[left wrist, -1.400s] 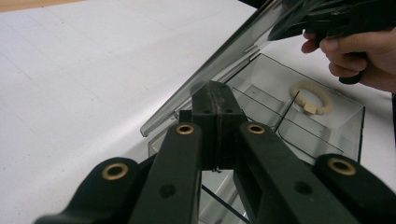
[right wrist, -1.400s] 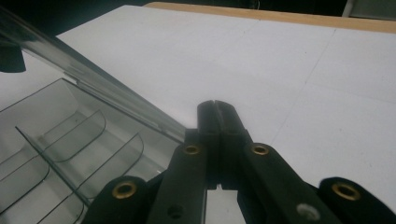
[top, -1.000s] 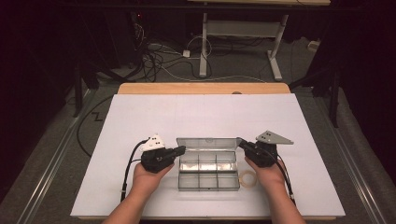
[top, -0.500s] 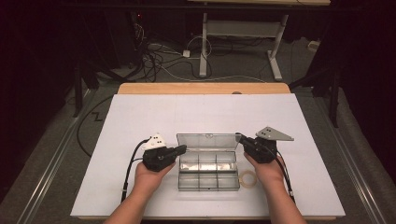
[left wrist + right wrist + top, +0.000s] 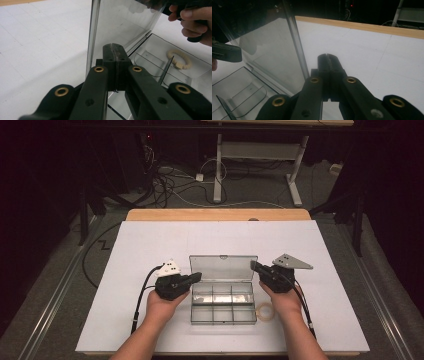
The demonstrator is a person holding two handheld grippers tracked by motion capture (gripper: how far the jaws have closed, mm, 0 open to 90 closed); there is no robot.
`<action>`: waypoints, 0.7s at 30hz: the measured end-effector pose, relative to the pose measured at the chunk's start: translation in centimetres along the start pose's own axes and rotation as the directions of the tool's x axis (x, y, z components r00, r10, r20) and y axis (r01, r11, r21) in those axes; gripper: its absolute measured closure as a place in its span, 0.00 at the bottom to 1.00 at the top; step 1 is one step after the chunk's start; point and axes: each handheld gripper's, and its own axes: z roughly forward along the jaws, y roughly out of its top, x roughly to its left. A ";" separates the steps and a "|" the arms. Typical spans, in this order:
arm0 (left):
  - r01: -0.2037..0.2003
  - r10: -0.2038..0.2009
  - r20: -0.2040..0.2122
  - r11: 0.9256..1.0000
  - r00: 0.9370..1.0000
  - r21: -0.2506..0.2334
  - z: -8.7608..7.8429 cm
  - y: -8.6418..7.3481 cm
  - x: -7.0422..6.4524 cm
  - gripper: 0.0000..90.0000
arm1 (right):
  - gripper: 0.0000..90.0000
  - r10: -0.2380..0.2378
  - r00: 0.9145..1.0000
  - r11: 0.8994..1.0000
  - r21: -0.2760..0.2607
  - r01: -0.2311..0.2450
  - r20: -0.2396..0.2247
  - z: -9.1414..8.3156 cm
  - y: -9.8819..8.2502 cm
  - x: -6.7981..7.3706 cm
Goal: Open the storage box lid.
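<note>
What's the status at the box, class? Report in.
Left gripper shut, empty, at the lid's left edge. Right gripper shut, empty, at its right edge. Clear box open, lid upright. Tape ring lies beside box.

In the left gripper view the clear box (image 5: 172, 75) runs off the right and bottom edges, and the far hand (image 5: 193, 23) is cropped; whether either tool touches the lid (image 5: 222, 268) is unclear

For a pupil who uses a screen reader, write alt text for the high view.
A person's two hands each hold a black gripper at either side of a clear compartment box with its lid standing open, on a white table. The left gripper and right gripper are shut. A pale ring lies beside the box.
</note>
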 end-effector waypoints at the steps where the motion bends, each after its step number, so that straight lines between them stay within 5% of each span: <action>1: 0.000 0.000 -0.001 1.000 1.000 -0.001 0.0 0.0 0.0 0.98 | 1.00 0.001 1.000 1.000 0.001 -0.001 0.000 0.0 0.0 0.0; 15: 0.035 -0.036 -0.010 0.999 0.999 -0.028 -2.1 -0.6 0.9 0.98 | 1.00 0.016 1.000 1.000 0.020 -0.016 0.008 0.8 0.0 -0.4; 21: 0.074 -0.076 -0.072 0.997 0.994 -0.031 -3.1 -1.2 2.1 0.98 | 1.00 0.022 1.000 1.000 0.019 -0.022 0.010 0.9 -0.1 -0.4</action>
